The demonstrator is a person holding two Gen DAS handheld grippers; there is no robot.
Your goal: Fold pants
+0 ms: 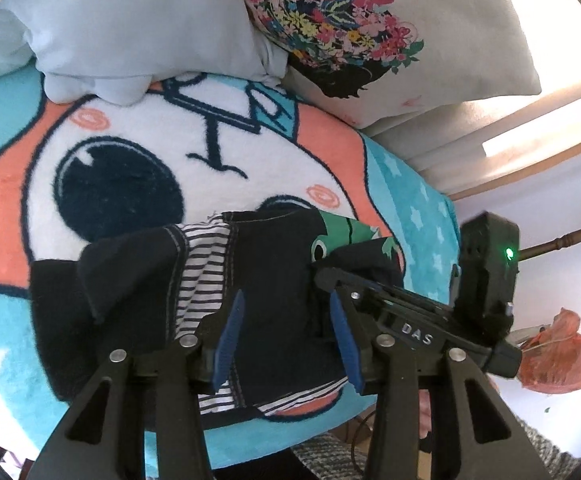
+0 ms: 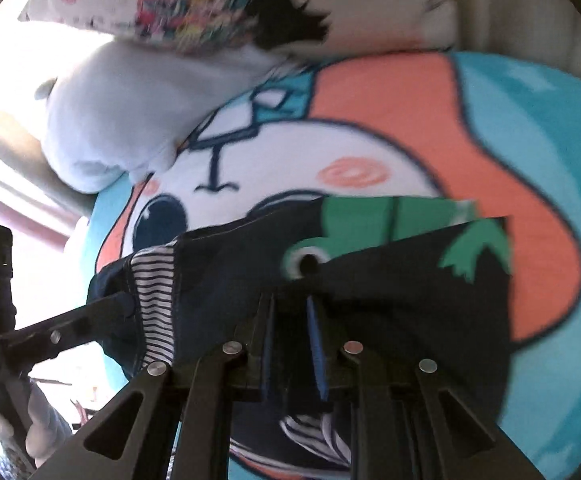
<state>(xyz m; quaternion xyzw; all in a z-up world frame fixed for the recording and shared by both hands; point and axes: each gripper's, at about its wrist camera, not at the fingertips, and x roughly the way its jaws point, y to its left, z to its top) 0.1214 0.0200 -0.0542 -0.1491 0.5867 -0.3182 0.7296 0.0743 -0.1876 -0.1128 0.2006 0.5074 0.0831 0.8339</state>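
The dark pants (image 1: 266,280) lay bunched on a bright cartoon blanket (image 1: 130,152), with striped lining and a green frog patch (image 1: 338,236) showing. The left gripper (image 1: 286,320) pointed steeply down over them, its blue pads (image 1: 230,336) partly apart with dark cloth between, not squeezing. The right gripper (image 2: 290,332) also tipped down at the pants' near edge, pads close together (that view was blurry, so I cannot tell if it pinched cloth). Two pillows (image 1: 138,28) sat at the far side.
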